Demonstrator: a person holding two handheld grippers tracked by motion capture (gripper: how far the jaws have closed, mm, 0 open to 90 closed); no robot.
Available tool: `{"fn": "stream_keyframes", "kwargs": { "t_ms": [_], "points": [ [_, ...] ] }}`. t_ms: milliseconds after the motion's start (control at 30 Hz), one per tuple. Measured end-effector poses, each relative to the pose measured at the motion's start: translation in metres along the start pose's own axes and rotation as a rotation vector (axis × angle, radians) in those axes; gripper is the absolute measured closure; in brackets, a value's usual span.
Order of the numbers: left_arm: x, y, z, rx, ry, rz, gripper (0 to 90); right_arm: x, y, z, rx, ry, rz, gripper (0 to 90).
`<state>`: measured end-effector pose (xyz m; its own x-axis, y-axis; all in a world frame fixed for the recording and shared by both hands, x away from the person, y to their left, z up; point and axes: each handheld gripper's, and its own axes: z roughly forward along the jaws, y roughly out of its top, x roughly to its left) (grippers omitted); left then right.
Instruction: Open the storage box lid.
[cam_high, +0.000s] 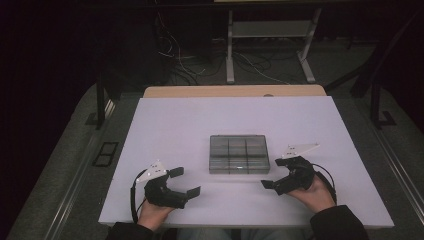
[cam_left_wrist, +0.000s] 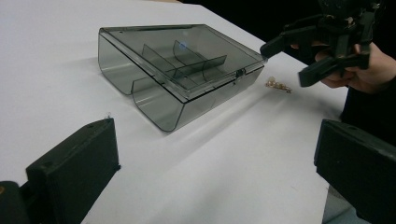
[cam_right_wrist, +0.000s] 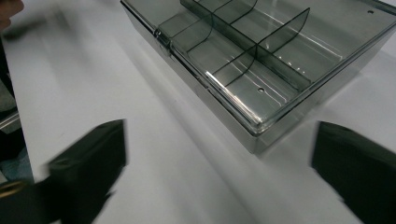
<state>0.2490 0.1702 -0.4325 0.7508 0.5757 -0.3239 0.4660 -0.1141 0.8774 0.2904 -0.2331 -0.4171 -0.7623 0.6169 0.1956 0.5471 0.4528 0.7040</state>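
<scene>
a see-through grey plastic box with a shut lid and little walls inside (cam_high: 239, 154) sits flat near the middle of the big white table (cam_high: 175, 125). the left gripper (cam_high: 186, 182) rests low on the table, left of the box and a bit nearer the person, and its jaws are spread wide with nothing in them. the right gripper (cam_high: 274, 172) is just beside the box's near right corner, jaws apart and gripping nothing. in the left gripper view, a tiny gold, bumpy thing (cam_left_wrist: 278, 85) lies on the table close to the box, under the right gripper.
</scene>
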Motion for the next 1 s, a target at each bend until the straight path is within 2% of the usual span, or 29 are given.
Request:
{"fn": "stream_keyframes", "kwargs": {
  "t_ms": [33,67,167,233,267,300,333,667,833,1000],
  "points": [
    [0.0,0.0,0.0,0.0,0.0,0.0,0.0,-0.001,0.0,0.0,-0.003,-0.001,-0.003,6.8],
    [0.0,0.0,0.0,-0.001,0.0,0.0,0.0,-0.003,-0.001,-0.001,-0.003,-0.004,-0.005,15.5],
    [0.0,0.0,0.0,-0.002,0.0,0.0,0.0,-0.004,-0.001,-0.002,-0.005,-0.012,0.002,20.2],
    [0.0,0.0,0.0,-0.001,-0.001,0.0,0.0,-0.007,-0.001,-0.002,-0.012,-0.027,0.011,31.8],
    [0.0,0.0,0.0,0.0,-0.001,0.0,0.0,-0.008,-0.001,-0.002,-0.013,-0.029,0.015,35.7],
    [0.0,0.0,0.0,0.0,-0.001,0.0,0.0,-0.008,-0.001,-0.002,-0.013,-0.029,0.015,35.7],
    [0.0,0.0,0.0,-0.002,-0.001,0.0,0.0,-0.01,-0.002,-0.002,-0.014,-0.037,0.015,41.4],
    [0.0,0.0,0.0,-0.003,0.0,-0.003,0.0,-0.013,-0.002,0.002,0.01,-0.046,0.004,58.0],
    [0.001,0.0,-0.001,-0.006,0.008,-0.005,0.0,-0.014,-0.002,0.002,0.013,-0.065,0.007,63.9],
    [0.001,0.0,-0.001,-0.008,0.007,-0.007,0.0,-0.014,-0.002,0.002,0.009,-0.063,0.005,68.5]
  ]
}}
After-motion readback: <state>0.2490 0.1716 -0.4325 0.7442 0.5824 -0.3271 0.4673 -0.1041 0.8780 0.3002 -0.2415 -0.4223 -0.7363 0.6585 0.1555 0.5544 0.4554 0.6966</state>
